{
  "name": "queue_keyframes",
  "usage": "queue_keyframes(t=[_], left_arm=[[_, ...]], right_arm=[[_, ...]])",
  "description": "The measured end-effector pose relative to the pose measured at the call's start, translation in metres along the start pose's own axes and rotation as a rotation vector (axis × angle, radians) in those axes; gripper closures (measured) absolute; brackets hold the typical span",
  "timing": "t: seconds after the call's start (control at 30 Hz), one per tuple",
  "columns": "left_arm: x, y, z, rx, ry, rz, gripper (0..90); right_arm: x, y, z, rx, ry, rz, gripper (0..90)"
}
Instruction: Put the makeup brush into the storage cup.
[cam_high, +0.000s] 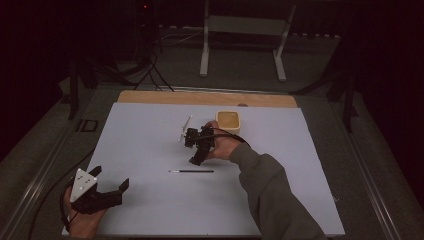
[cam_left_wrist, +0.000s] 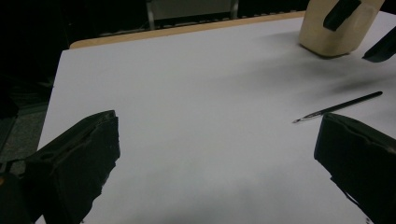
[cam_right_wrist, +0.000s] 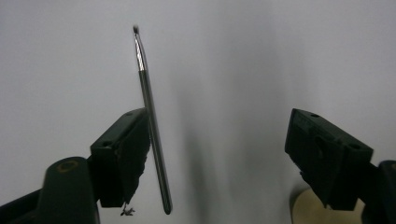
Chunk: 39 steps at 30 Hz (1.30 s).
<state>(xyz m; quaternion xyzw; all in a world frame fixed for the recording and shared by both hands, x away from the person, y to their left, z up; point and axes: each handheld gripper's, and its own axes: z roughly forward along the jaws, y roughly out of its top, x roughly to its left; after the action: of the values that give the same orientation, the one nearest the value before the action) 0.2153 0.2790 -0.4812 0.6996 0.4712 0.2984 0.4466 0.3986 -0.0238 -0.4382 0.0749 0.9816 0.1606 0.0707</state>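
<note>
- High view: your right gripper (cam_high: 196, 150) hangs just above a thin black paintbrush (cam_high: 191, 171) lying on the white table (cam_high: 150, 140) — a tan square bowl (cam_high: 229, 120) stands behind.
- Left gripper view: your left gripper (cam_left_wrist: 217, 158) rests released, nothing between its jaws.
- Right gripper view: jaws spread — the paintbrush (cam_right_wrist: 152, 126) lies between them, beside the left one, ungripped.

A lab or recording studio is suggested. A counter (cam_high: 150, 200) covered by a plain white sheet is set in a darkened room on grey carpet (cam_high: 240, 65). Black stands (cam_high: 75, 85) with cables (cam_high: 150, 70) are placed around it, and a white metal frame (cam_high: 245, 30) is seen behind.
</note>
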Motion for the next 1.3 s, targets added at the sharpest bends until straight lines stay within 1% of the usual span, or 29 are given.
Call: queue_keyframes(t=[0.1,0.13,0.23,0.33,0.5,0.67,0.7,0.83,0.97,1.1,1.17,1.3], left_arm=[[0.0,0.0,0.0,0.0,0.001,0.003,1.4],[0.0,0.0,0.0,0.0,0.002,0.002,1.4],[0.0,0.0,-0.001,-0.001,0.002,0.002,1.4],[0.0,0.0,0.0,-0.001,0.002,0.002,1.4],[0.001,0.0,-0.001,-0.003,0.005,0.002,1.4],[0.001,0.0,-0.001,-0.004,0.005,0.0,1.4],[0.001,0.0,-0.001,-0.004,0.004,0.0,1.4],[0.001,0.0,-0.001,-0.004,0.006,0.0,1.4],[0.001,0.0,-0.001,-0.004,0.006,0.001,1.4],[0.001,0.0,-0.002,-0.004,0.007,0.0,1.4],[0.001,-0.001,-0.001,-0.002,0.008,0.001,1.4],[0.001,0.0,-0.001,-0.003,0.007,0.003,1.4]], right_arm=[[0.003,0.002,0.006,0.025,-0.002,-0.017,25.6],[0.003,0.003,0.008,0.036,-0.001,-0.03,26.7],[0.006,0.005,0.015,0.063,0.002,-0.048,27.7],[0.008,0.007,0.02,0.074,0.01,-0.049,27.9],[0.011,0.009,0.029,0.1,0.018,-0.07,27.9],[0.012,0.01,0.039,0.117,0.033,-0.07,28.0],[0.012,0.011,0.04,0.131,0.036,-0.069,29.0],[0.013,0.011,0.047,0.148,0.047,-0.072,32.0],[0.014,0.011,0.053,0.172,0.063,-0.082,37.9],[0.016,0.011,0.056,0.196,0.096,-0.087,48.0],[0.016,0.011,0.056,0.189,0.108,-0.094,52.8],[0.019,0.014,0.056,0.192,0.138,-0.101,65.1]])
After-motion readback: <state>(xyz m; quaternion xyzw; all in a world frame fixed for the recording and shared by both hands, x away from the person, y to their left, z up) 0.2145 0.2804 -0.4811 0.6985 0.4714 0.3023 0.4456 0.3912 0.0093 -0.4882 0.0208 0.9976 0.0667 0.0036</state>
